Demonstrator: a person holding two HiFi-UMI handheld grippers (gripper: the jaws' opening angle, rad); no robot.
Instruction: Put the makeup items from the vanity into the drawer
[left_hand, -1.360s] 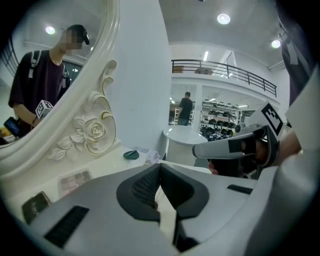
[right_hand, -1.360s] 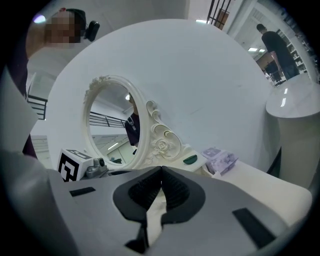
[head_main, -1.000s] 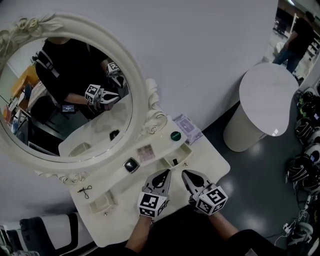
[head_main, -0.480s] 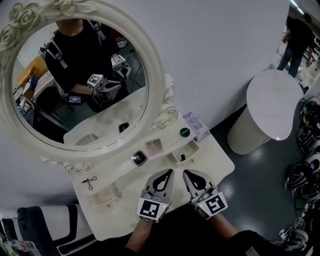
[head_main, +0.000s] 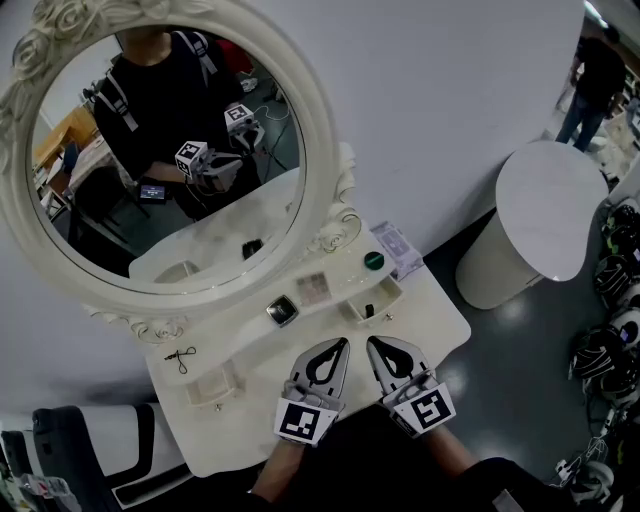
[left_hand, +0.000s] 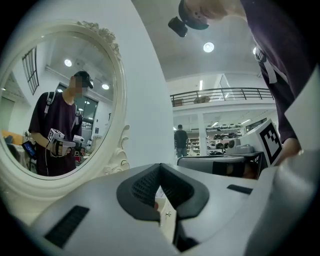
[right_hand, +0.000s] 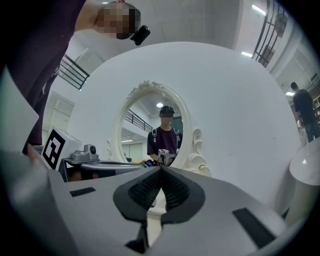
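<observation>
Lifted a little, left gripper (head_main: 341, 344) and right gripper (head_main: 371, 344) are pressed together, empty. Black compact (head_main: 281, 310) ahead waits; most work looks left.

A big oval mirror (head_main: 170, 150) in a carved cream frame leans against the plain white wall (head_main: 440, 90). To the right stands a round white pedestal table (head_main: 545, 195) on the dark grey floor (head_main: 500, 370). Far right, beyond it, a person in dark clothes (head_main: 590, 85) stands with their back turned. Black-and-white helmets (head_main: 610, 350), or something like them, lie heaped along the right edge. At the near left sits a dark and white padded seat (head_main: 90, 455). Across the room, a railed balcony (left_hand: 220, 93) runs under a round ceiling light (left_hand: 208, 47).
</observation>
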